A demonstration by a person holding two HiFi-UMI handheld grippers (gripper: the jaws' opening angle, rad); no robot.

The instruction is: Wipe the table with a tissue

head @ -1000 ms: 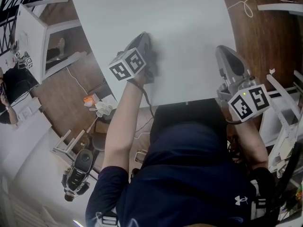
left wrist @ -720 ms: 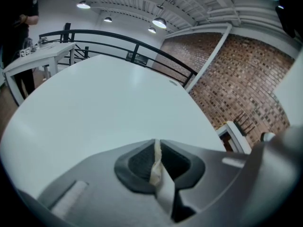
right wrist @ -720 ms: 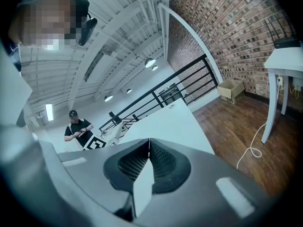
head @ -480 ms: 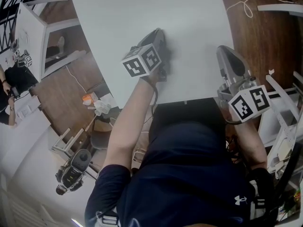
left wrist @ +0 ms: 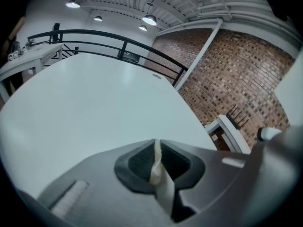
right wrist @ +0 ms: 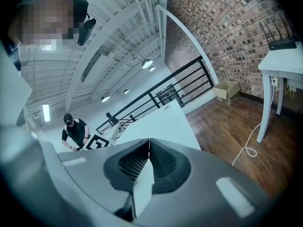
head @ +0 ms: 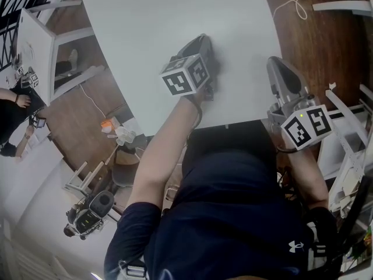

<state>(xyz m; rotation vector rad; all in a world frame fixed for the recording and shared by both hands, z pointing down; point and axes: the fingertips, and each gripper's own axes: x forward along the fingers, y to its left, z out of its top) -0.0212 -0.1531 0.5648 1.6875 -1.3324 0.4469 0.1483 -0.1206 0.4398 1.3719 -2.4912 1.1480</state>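
brick wall, black railing, cardboard box on wood floor

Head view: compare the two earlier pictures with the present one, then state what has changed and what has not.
The left claw, shut on a thin strip of cream tissue, has slid rightwards across the white table, towards the right claw. No taking hold or letting go is visible. The right claw stayed put at the table's right edge, shut.
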